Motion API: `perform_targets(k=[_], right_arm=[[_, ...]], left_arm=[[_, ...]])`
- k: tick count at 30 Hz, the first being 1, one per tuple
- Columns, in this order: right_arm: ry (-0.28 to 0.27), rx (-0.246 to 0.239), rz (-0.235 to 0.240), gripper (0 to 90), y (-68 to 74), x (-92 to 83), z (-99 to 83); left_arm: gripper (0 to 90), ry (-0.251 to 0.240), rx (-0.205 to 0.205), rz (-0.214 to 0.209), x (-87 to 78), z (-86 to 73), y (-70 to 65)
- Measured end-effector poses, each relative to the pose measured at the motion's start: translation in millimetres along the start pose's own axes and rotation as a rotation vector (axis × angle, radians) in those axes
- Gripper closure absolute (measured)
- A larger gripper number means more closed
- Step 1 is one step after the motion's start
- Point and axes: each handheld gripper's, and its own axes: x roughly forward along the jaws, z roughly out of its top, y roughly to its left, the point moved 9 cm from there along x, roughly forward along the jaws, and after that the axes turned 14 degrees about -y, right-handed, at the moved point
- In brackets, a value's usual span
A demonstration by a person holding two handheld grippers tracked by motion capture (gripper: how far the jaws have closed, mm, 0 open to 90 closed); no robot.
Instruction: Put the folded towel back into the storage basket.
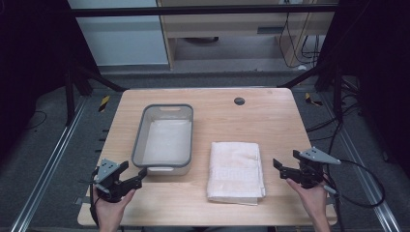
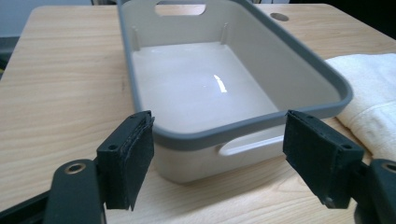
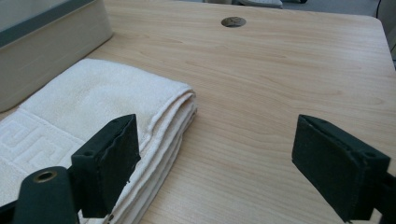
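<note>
A grey-rimmed white plastic bin [image 1: 138,135] stands empty on the left half of the wooden table, its handle end towards me. A folded cream towel [image 1: 236,169] lies flat just right of it. My left gripper [image 1: 133,173] is open at the bin's near left corner. In the left gripper view the bin [image 2: 327,79] sits just beyond the left gripper [image 2: 219,140], whose pads are clear of it. My right gripper [image 1: 286,160] is open to the right of the towel. In the right gripper view the towel [image 3: 79,107] lies by the left jaw of the right gripper [image 3: 229,158], with bare table between the jaws.
The table [image 1: 270,121] has a round cable hole [image 1: 239,101] near its far edge, with bare wood on its right half and along the front edge. Dark frame struts and cables stand on the floor around it. Both gripper cables trail off towards me.
</note>
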Motion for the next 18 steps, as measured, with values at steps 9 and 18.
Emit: perform_targets(k=[9,18], right_arm=[[-0.028,0.012,0.023,15.5,4.4,2.3,19.6],[-0.028,0.010,0.038,14.5,10.2,8.9,35.2]], left_arm=[[24.2,-0.004,0.025,-0.043,7.9,11.5,-20.2],[24.2,-0.007,0.042,-0.070,15.9,21.8,-35.2]])
